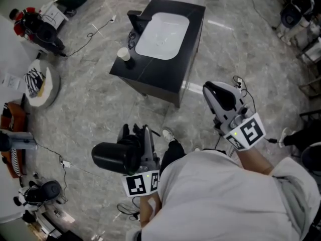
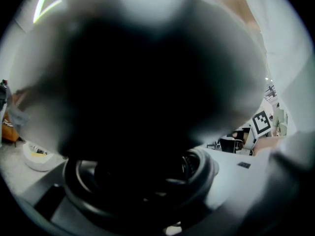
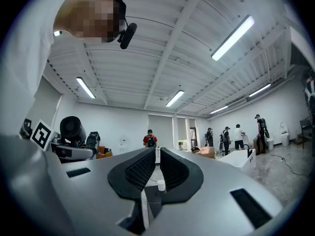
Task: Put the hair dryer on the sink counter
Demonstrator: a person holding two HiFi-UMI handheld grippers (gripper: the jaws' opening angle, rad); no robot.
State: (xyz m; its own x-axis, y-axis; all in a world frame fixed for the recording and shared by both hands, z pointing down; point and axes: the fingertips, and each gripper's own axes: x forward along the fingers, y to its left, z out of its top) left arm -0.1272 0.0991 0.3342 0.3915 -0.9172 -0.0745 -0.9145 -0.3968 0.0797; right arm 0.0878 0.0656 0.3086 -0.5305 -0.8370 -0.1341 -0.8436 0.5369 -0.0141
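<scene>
The left gripper (image 1: 134,134) hugs the hair dryer (image 1: 114,157) (the right gripper (image 1: 215,92) is pinched closed on nothing), and the sink counter's (image 1: 155,75) near edge lies straight ahead.

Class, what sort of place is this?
Probably a big open lab or studio, not a bathroom: the sink counter stands alone, cables trail across the floor, strip lights overhead.
</scene>
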